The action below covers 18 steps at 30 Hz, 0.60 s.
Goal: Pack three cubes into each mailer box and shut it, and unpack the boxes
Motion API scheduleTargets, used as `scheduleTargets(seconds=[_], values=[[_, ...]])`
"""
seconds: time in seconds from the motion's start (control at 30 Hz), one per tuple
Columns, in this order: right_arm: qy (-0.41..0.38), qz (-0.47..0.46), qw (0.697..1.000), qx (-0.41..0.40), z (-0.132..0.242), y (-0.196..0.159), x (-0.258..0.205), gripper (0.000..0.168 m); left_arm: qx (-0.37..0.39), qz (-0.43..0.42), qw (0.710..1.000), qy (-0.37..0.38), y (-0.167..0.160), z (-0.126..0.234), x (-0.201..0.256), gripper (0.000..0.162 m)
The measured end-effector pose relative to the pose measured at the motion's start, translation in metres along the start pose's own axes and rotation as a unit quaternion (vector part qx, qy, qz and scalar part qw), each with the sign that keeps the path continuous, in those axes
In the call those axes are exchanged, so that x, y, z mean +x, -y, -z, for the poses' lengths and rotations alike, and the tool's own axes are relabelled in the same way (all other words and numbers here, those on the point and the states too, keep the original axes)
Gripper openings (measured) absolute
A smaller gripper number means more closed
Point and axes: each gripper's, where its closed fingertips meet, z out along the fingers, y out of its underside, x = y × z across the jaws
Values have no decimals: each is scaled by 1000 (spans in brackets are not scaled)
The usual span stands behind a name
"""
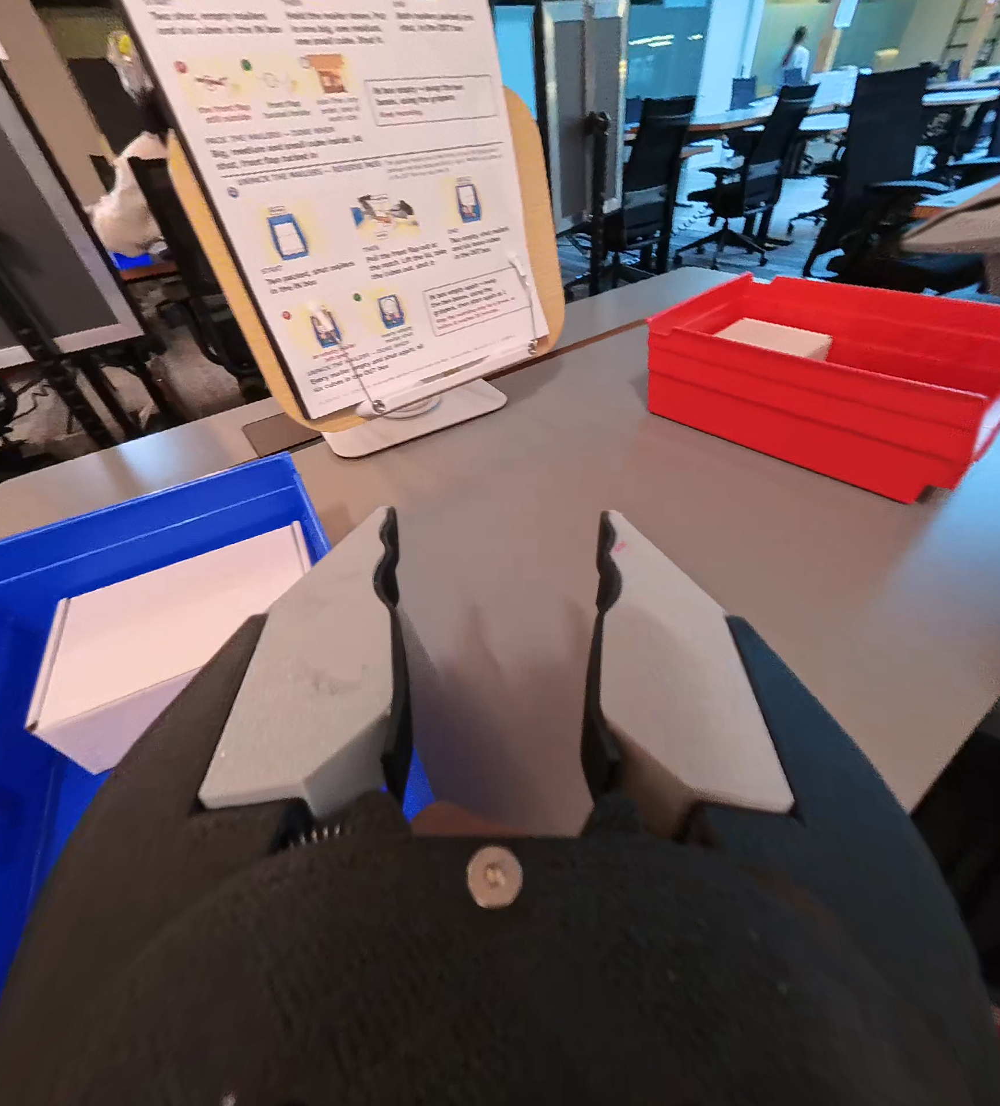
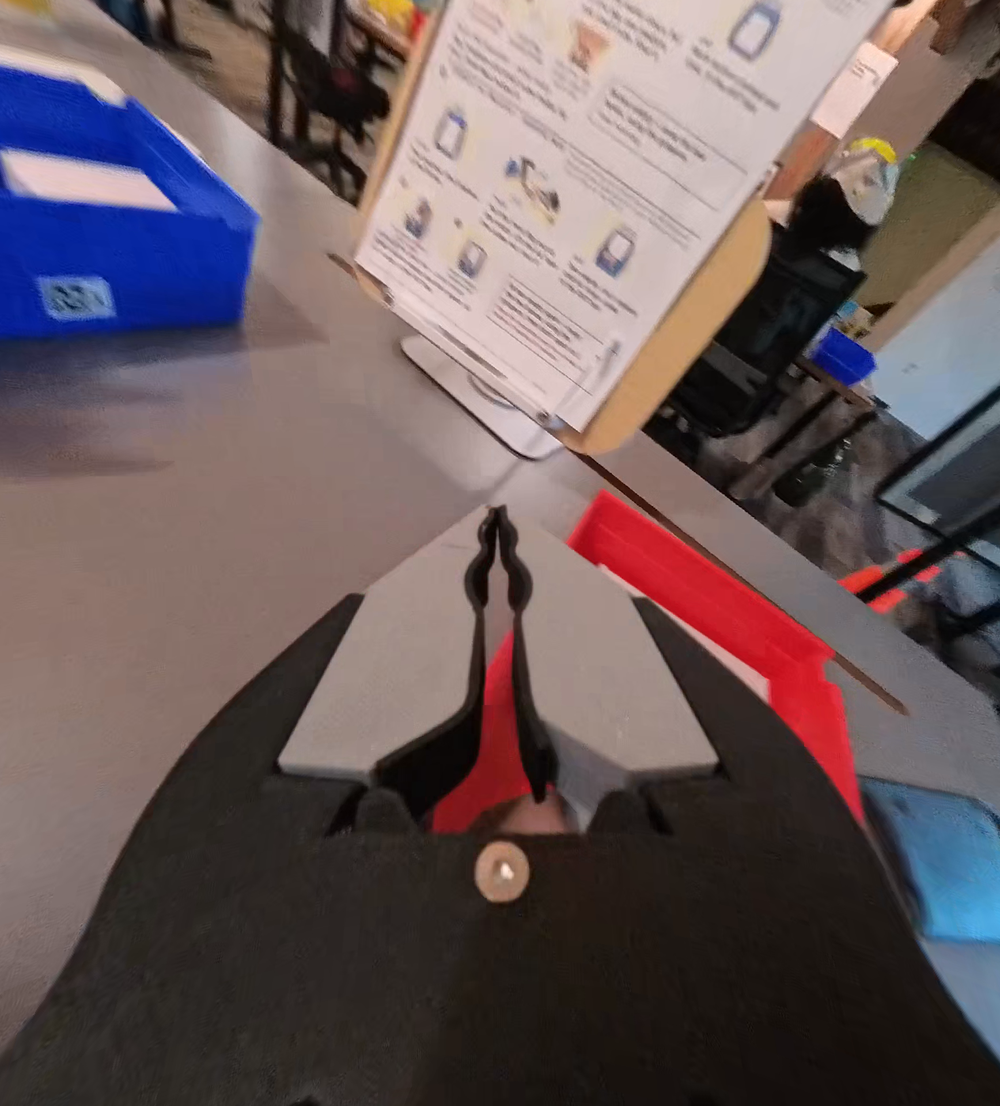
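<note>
Centrally, a bare grey surface carries a blue bin and a red bin, each holding a white mailer box, plus an instruction stand. Left gripper: released, empty. Right gripper: clenched, empty. Office chairs stand behind.

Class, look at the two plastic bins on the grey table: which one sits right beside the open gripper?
The blue plastic bin, touching distance from the open left gripper; the red plastic bin lies across the table.

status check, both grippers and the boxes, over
Left gripper open, empty, beside the blue bin with a shut white mailer box. Right gripper shut, empty, over the red bin. Table between bins bare.
</note>
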Motion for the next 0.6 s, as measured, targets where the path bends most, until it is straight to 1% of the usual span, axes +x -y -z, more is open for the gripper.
scheduleTargets(seconds=[0.03,0.1,0.13,0.17,0.23,0.27,0.3,0.33,0.37,0.43,0.47,0.5,0.53,0.6], values=[[21,-19,999,24,-1,12,-19,0,1,0,1000,7,1,0,-2,64],[84,-57,994,50,-10,23,-64,6,1,-2,1000,17,1,0,-4,65],[119,-81,989,47,-19,22,-86,9,-1,-4,1000,22,0,0,-6,66],[136,-105,984,38,-31,17,-101,10,-4,-6,1000,30,-1,0,-9,66],[110,-141,984,21,-61,-4,-108,11,-10,-10,997,72,-3,4,-26,68],[94,-154,984,8,-77,-17,-107,18,-7,-8,993,119,-2,10,-47,70],[86,-167,982,-6,-90,-30,-108,31,4,4,984,179,0,22,-75,71],[87,-178,980,-15,-99,-41,-111,41,17,24,973,229,0,38,-102,68],[96,-187,978,-18,-105,-49,-115,43,27,47,965,258,-3,52,-124,62],[111,-194,974,-23,-113,-63,-122,43,30,92,961,260,-15,71,-147,61],[124,-203,971,-32,-115,-66,-124,48,18,106,962,250,-23,75,-152,61],[141,-209,967,-32,-115,-65,-127,51,-1,109,963,247,-32,78,-157,61],[150,-217,964,-32,-115,-65,-127,50,-20,104,962,252,-40,80,-160,64],[152,-236,959,-30,-115,-66,-124,53,-54,88,962,255,-51,78,-161,70]])
